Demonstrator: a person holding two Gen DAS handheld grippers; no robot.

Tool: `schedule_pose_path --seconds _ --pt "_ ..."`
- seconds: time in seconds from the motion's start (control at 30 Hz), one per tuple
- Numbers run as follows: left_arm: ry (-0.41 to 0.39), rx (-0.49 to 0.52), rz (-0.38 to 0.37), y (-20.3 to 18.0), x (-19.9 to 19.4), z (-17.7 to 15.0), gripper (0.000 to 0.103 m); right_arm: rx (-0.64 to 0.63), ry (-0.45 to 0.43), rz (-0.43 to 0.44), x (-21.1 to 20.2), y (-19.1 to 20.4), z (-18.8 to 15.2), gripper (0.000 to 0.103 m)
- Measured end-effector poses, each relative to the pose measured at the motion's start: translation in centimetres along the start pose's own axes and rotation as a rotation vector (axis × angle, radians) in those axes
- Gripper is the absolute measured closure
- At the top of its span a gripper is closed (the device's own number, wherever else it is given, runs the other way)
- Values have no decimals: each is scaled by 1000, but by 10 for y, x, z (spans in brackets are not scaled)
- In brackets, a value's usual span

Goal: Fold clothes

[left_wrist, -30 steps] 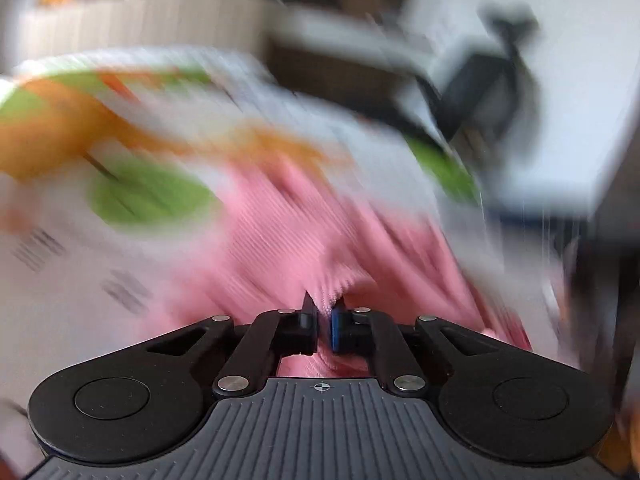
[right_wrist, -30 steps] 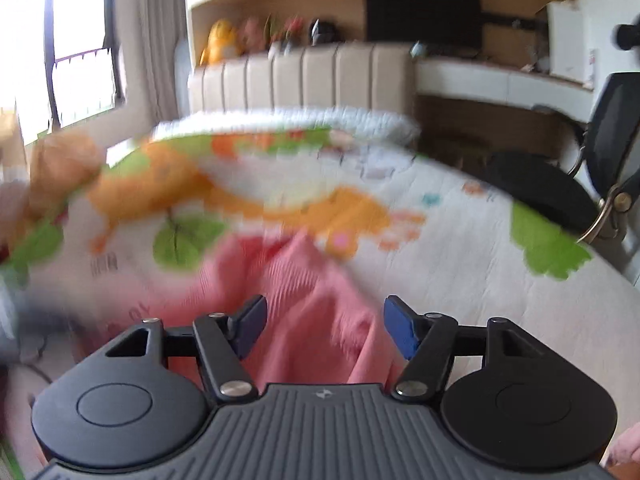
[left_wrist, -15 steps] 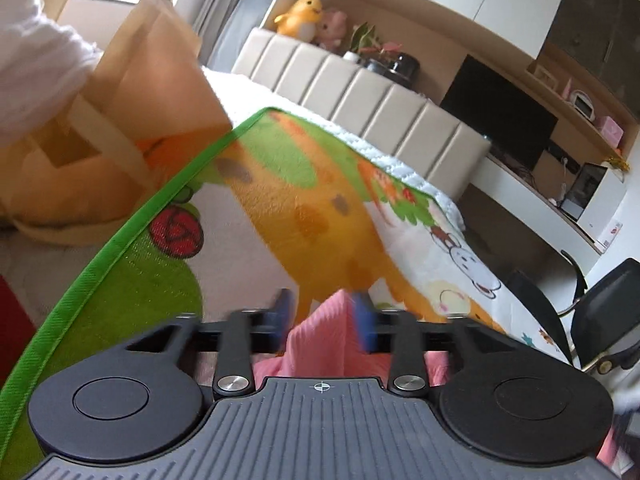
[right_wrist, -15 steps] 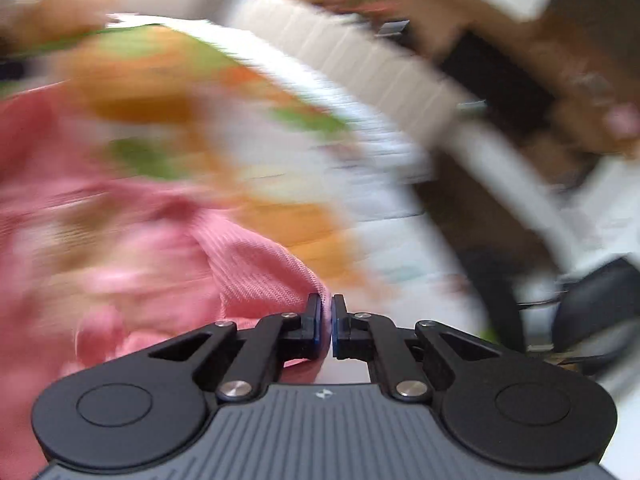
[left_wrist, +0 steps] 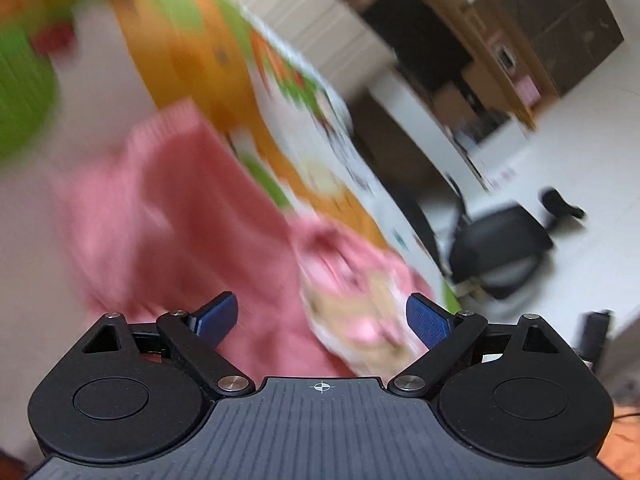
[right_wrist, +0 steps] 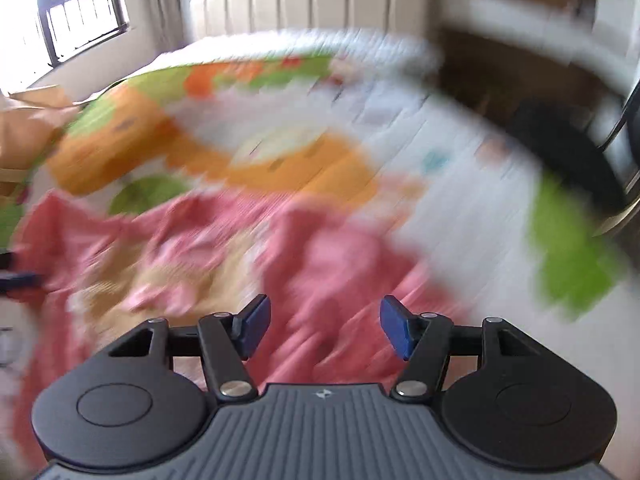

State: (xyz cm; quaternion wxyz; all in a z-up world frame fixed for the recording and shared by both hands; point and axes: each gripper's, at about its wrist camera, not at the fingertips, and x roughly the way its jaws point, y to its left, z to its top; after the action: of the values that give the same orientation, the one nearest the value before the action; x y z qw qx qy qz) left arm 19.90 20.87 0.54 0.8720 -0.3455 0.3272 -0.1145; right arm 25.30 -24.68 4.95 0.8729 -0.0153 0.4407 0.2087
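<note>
A pink ribbed garment (left_wrist: 192,224) with a pale printed patch lies rumpled on the cartoon-print bedspread (left_wrist: 192,52). Both views are motion-blurred. My left gripper (left_wrist: 322,318) is open and empty just above the garment's near edge. In the right wrist view the same pink garment (right_wrist: 320,252) spreads across the bedspread (right_wrist: 440,152). My right gripper (right_wrist: 322,326) is open and empty over its near part.
A padded headboard (right_wrist: 320,0) stands at the far end of the bed. A black office chair (left_wrist: 504,248) and a desk are to the right of the bed. A brown paper bag (right_wrist: 24,120) sits at the left, near a window (right_wrist: 72,12).
The right gripper, shut on the garment half a second ago, has opened and let it go. The left gripper has opened wider. Both cameras have swung; the garment now lies loose.
</note>
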Motion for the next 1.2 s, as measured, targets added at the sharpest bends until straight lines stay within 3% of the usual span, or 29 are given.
schedule_pose_path --seconds 0.07,0.1,0.13,0.17,0.27,0.3,0.33,0.4,0.47,0.53,0.63,0.73,0.8,0.97,1.17,1.2 --pt "47 -35 -14 1 21 -2 8 27 83 56 23 2 -5 43" --pt "71 -53 -21 2 32 -3 8 21 109 39 34 2 -5 46" --pt "36 -57 13 3 33 3 8 -10 116 -34 45 -1 -1 48" --pt "-19 -56 62 5 31 11 8 -59 102 -134 52 -5 5 50" --pt "-253 12 286 5 6 36 8 -332 -117 -634 50 -18 22 49" --pt "-314 22 335 5 -6 41 8 -372 -189 -753 45 -23 28 49" --pt "-376 33 384 4 -18 46 8 -328 -238 -775 33 -30 36 49" --pt "-423 28 386 2 -36 47 7 -146 -294 -629 4 -42 49 48" --pt "-393 51 352 -7 -40 41 7 -56 -289 -443 -7 -37 51 46" --pt "-257 90 256 -16 -24 35 6 -10 -259 -280 -8 -26 48 46" --pt "-40 122 143 -28 11 15 6 -11 -172 -109 14 3 31 46" --pt "51 138 110 -36 36 -8 6 -148 -139 9 38 47 22 53" --pt "53 144 89 -37 35 -18 6 -264 -125 76 52 81 20 63" --pt "28 145 67 -32 19 -28 6 -413 -82 213 87 145 31 66" --pt "-6 84 84 -6 -18 -38 5 -461 77 161 139 176 36 66" --pt "-10 72 87 -1 -22 -39 5 -453 86 181 137 177 36 73"
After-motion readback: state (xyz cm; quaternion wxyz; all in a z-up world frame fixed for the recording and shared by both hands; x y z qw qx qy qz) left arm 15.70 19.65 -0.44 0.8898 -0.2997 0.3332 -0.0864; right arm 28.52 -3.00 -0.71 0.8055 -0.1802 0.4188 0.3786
